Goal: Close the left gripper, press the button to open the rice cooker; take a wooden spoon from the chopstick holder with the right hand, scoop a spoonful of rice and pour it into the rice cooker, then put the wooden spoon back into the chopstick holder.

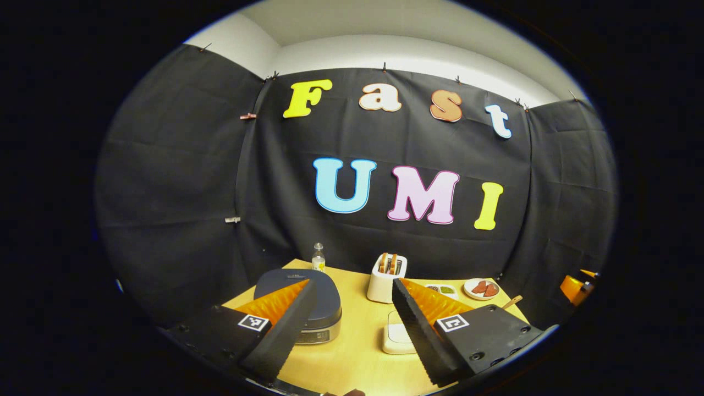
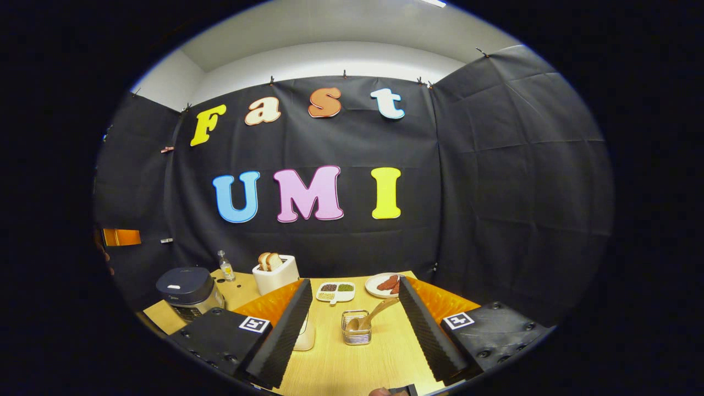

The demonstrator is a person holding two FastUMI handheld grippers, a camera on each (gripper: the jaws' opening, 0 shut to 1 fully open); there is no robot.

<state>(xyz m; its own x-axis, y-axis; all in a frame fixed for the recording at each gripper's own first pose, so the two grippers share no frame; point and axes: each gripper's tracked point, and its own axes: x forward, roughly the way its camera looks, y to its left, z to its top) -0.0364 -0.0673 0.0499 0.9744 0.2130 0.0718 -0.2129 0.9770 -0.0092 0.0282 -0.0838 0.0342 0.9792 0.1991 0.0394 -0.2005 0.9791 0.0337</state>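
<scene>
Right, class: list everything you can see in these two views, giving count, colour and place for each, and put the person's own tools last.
Rice cooker: one, dark lid shut, silver base, table's left end.
Bottle: one, clear, behind the cooker.
Toaster: one, white, bread in its slots, at the back.
Divided dish: one, white, grains in its compartments, mid-table.
Plate: one, white, reddish food, right of the dish.
Chopstick holder: one, wire, in front of the dish.
Wooden spoon: one, leaning in the holder.
Table: one, light wood.
Left tool: open, above the cooker side.
Right tool: open, facing the holder.
</scene>
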